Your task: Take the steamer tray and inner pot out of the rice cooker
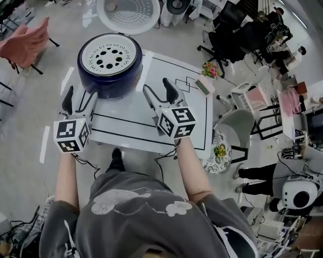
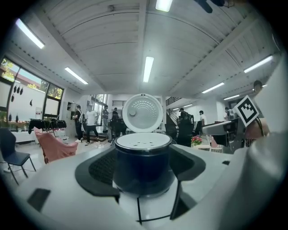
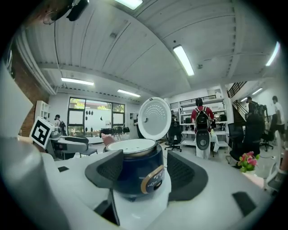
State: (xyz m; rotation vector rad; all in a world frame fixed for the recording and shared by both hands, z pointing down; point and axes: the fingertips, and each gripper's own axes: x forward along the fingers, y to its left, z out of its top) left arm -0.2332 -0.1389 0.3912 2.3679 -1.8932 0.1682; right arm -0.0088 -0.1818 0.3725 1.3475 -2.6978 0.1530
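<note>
I'm holding both grippers over the bench [image 1: 132, 120], short of the rice cooker [image 1: 109, 75]. The left gripper [image 1: 79, 97] jaws are standing wide apart and gripping nothing. The right gripper [image 1: 158, 88] is the same, wide and empty. The cooker is sitting dead ahead of both jaw pairs and is not touching either. Its lid [image 1: 128, 13] is standing open beyond it.

The steamer tray [image 1: 108, 54] is sitting in the cooker's mouth, above jaw level. The inner pot is presumably underneath, but I'm not seeing it.

Risks as I'm judging them:
- The tray looks seated flush in the rim, so there's little edge to pinch. A shallow bite could slip off.
- A one-sided grip could tilt it and jam it in the rim.
- Lifting could drag the cooker across the bench.
- Reaching too far past the tray could knock the lid.
</note>
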